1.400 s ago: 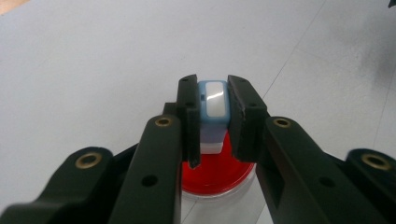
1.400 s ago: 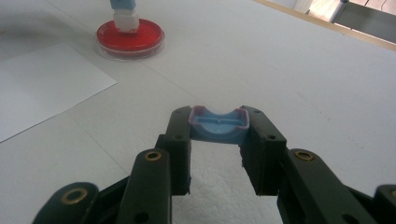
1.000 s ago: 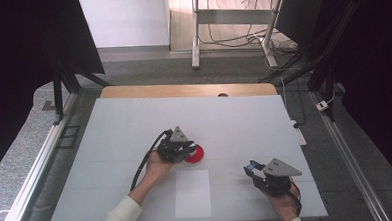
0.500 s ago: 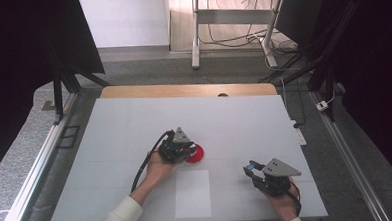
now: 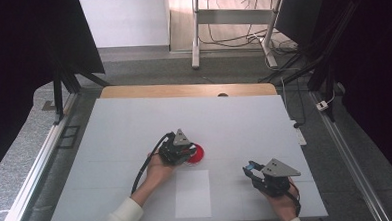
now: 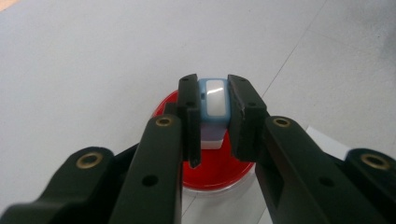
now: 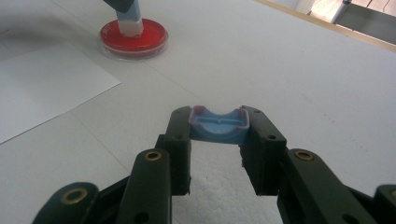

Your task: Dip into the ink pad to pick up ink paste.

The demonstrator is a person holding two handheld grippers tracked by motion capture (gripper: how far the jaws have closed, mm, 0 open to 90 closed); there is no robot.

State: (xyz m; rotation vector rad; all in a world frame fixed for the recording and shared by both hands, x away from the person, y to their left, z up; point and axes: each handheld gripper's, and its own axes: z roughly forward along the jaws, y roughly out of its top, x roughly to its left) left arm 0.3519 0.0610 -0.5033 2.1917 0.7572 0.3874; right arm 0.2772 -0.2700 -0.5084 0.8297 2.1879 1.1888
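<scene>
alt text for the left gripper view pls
The left tool is shut on a small blue and white stamp, holding it upright on a red ink pad. The pad sits on a white table, with a sheet of paper beside it.

My left claw (image 6: pixel 212 116) is black, pinching a blue-and-white stamp (image 6: pixel 213 100) over a red dish (image 6: pixel 219 168); my right claw (image 7: pixel 219 133) clamps a blue cap (image 7: pixel 218 125). White sheet (image 5: pixel 193 193) at six o'clock.
</scene>
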